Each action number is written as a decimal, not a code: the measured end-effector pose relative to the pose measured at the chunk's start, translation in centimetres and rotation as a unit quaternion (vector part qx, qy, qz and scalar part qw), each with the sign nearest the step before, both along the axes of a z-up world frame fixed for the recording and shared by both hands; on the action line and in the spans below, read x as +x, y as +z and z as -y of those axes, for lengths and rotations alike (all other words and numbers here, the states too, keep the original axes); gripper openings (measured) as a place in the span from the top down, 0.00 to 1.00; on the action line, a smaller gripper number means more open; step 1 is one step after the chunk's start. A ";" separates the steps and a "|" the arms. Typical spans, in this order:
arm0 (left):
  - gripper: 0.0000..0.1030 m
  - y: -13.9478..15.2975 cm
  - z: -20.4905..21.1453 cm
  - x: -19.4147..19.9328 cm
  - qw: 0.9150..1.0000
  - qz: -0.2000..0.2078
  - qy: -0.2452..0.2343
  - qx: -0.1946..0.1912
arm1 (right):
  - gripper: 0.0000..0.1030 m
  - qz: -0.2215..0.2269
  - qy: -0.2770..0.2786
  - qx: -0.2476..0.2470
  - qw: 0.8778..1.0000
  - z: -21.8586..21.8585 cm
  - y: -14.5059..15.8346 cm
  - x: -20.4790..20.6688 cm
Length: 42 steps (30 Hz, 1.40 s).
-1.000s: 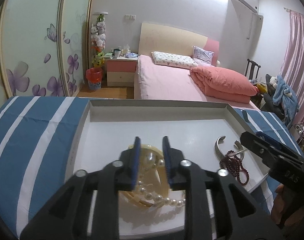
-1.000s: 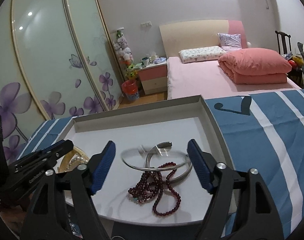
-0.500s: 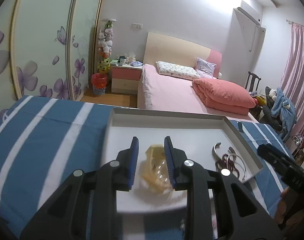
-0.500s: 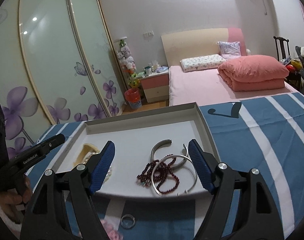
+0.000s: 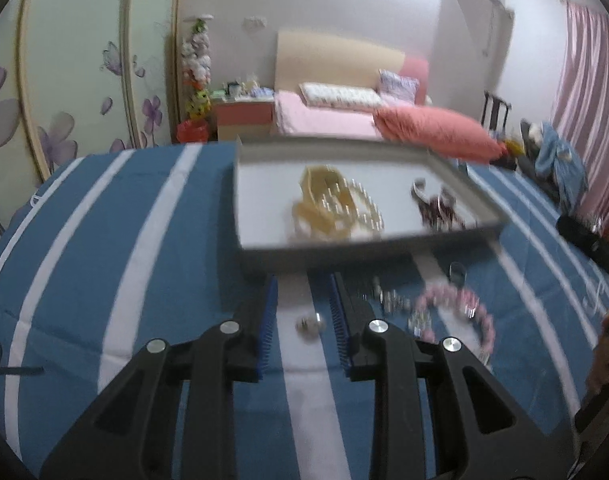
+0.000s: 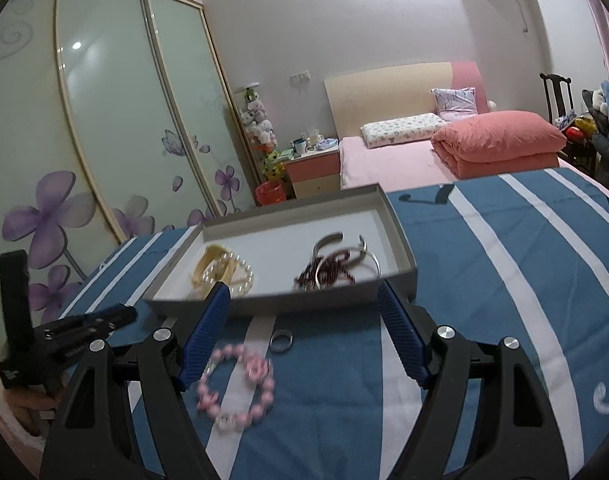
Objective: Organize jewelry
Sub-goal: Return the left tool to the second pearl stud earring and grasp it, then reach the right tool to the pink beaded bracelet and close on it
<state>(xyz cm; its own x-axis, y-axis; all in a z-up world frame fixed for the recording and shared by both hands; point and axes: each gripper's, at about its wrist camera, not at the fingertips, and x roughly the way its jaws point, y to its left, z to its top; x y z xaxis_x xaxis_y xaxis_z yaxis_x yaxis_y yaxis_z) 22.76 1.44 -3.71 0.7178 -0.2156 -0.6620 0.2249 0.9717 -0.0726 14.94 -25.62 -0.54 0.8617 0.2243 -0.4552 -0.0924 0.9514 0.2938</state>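
Both grippers have drawn back from the tray since a moment ago: they were reaching over its white floor, and now they hang over the striped cloth in front of it. The left gripper [image 5: 304, 320] has nothing between its blue pads; its jaws stand a narrow way apart, as before, and a small ring-like piece [image 5: 310, 323], too blurred to name, lies on the cloth below the gap. The right gripper [image 6: 304, 320] holds its jaws wide, gripping nothing.

The grey tray [image 6: 324, 298] sits on the blue-and-white striped cloth [image 6: 504, 280]. In its left half lie a yellowish bangle [image 6: 208, 264] and a string of pearls [image 6: 240, 276], tangled together. In its right half a dark red bead strand [image 6: 328, 272] is heaped with silver bangles [image 6: 364, 256].

Outside the tray, on the cloth just before its near wall, a plain silver ring [image 6: 281, 341] lies near a pink bead bracelet [image 6: 236, 388]. The bracelet sits partly under the right gripper's left finger. From the left wrist view some small silvery pieces [image 5: 388, 304] lie beside the bracelet, blurred.

Beyond the table are a pink bed [image 6: 404, 160] with a folded coral quilt [image 6: 500, 140], a nightstand [image 6: 312, 172], and sliding wardrobe doors [image 6: 84, 140] printed with purple flowers.
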 end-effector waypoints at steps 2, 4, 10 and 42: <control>0.67 -0.8 0.6 -0.1 1.000 -0.017 -0.006 0.008 | 0.26 -0.004 0.002 -0.001 1.000 -0.3 -0.3 -0.6; 0.66 -1.3 1.2 0.0 1.000 -0.024 -0.009 0.012 | 0.26 -0.006 0.004 -0.004 1.000 -0.5 -0.4 -1.1; 0.64 -2.6 2.6 1.1 0.998 -0.053 -0.007 0.033 | 0.26 -0.006 0.004 -0.002 1.000 0.3 -0.6 -2.1; 0.84 -1.8 -3.0 2.2 0.994 -0.064 0.084 0.006 | 0.52 -0.096 0.072 -0.078 0.990 -4.0 -3.3 1.7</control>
<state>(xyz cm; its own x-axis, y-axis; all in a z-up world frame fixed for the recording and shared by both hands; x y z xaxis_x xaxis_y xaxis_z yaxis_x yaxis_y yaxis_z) 24.94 4.41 -5.48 0.6522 -0.0911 -0.7526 0.0485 0.9957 -0.0785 16.59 -21.63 -3.83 0.7199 0.2530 -0.6464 -0.1877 0.9675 0.1696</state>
